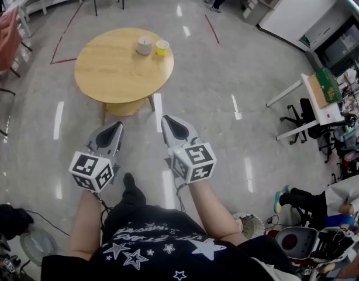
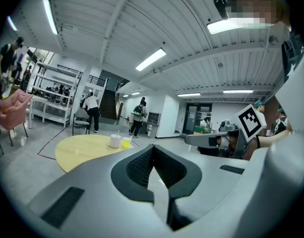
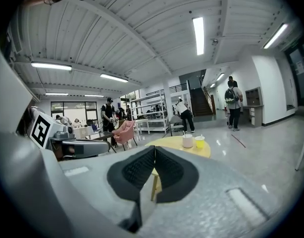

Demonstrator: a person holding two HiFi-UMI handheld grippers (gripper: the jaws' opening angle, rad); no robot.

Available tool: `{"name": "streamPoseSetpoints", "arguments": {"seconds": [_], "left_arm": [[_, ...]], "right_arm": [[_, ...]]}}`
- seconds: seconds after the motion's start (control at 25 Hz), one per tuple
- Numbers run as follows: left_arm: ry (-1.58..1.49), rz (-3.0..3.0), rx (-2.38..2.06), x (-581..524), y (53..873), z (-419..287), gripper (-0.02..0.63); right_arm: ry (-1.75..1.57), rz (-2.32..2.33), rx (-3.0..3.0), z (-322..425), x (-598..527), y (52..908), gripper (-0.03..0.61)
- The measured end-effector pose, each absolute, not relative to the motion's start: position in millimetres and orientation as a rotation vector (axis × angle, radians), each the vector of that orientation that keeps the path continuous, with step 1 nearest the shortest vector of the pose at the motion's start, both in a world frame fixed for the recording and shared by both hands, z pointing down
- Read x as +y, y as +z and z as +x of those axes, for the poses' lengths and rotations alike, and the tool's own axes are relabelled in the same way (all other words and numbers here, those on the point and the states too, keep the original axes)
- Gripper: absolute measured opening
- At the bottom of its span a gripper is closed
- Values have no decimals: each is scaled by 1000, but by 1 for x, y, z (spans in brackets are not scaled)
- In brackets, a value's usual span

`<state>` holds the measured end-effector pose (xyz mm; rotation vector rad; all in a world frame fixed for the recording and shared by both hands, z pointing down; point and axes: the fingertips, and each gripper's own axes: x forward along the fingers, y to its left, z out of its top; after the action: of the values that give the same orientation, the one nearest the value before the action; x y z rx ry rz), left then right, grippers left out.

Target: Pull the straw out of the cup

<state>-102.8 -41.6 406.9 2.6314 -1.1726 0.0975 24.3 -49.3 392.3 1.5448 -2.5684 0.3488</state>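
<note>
**Both grippers clenched and empty, short of the table**

The left gripper (image 1: 116, 124) and right gripper (image 1: 167, 120) are both closed on nothing, well short of the round table (image 1: 109, 75). Recommended: open the jaws on approach, steady the cup with one, and pinch the straw high, drawing straight up. The white cup (image 1: 144, 45) stands near the table's far edge, just beside a yellow cup (image 1: 162, 47). A thin straw (image 3: 183, 133) appears to rise from it.

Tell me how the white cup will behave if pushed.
The white cup looks small and light, so it would probably slide or tip on the smooth round table. It may bump the yellow cup beside it.
</note>
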Motion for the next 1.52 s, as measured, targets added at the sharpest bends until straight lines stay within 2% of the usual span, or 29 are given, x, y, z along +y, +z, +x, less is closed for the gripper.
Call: {"name": "streamPoseSetpoints", "arguments": {"seconds": [0.76,1.0,1.52], "left_arm": [[92,2610,-1105,-193,416,-182,6],[132,2609,-1063,-214,425,-155,6],[154,2565,-1156,-281,441,-152,6]], "right_arm": [[378,1558,-2485,-52,-200,411,0],[419,1616,-2423,-11,-217,414,0],[430,1588,-2436,4,-296,442,0]]}}
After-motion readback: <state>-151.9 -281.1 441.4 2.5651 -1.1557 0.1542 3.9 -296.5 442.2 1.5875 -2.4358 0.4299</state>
